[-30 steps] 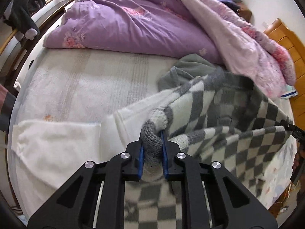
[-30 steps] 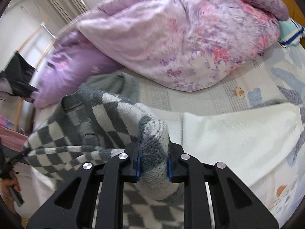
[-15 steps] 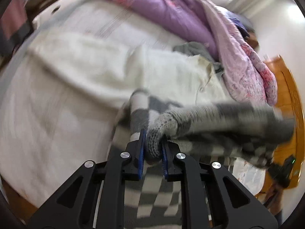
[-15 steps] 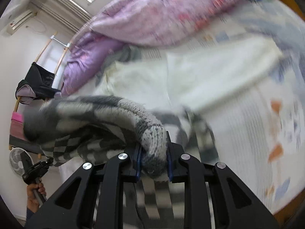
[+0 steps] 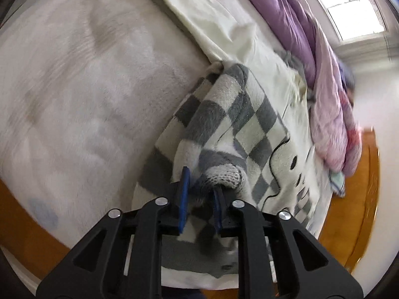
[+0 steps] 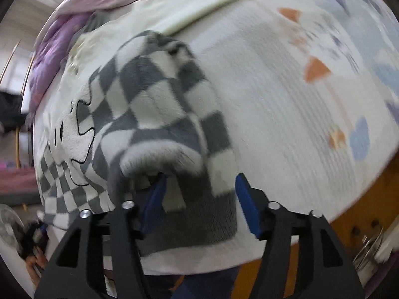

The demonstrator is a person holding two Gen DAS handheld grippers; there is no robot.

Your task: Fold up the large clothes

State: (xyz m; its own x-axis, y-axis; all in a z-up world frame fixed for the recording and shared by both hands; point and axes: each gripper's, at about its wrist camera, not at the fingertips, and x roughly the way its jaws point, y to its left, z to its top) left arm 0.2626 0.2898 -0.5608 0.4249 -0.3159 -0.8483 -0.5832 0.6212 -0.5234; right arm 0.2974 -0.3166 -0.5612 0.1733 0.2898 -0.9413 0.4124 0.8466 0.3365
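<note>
A grey-and-white checked sweater [image 5: 239, 114] with a white cartoon face lies on the bed, its sleeves folded over the body. In the left wrist view my left gripper [image 5: 200, 196] points down at a knit cuff [image 5: 224, 177]. Its jaws are opening, and the cuff rests by the right pad with a gap at the left pad. In the right wrist view the same sweater [image 6: 149, 82] fills the middle. My right gripper [image 6: 199, 199] is opening wide, and the ribbed sleeve end [image 6: 199, 224] lies loose between its blue pads [image 6: 247, 204].
A cream garment [image 5: 212, 20] lies under and beyond the sweater. Purple and pink quilts [image 5: 331, 124] are heaped along the far side. The patterned sheet [image 6: 299, 99] spreads to the right, and the wooden bed frame [image 6: 361, 199] runs along the near edge. A hand [image 6: 32, 254] shows at lower left.
Both grippers swung down and toward the near bed edge, carrying the sleeves over the sweater. Both held cuffs tightly before; now their jaws have parted and the fabric rests on the bed.
</note>
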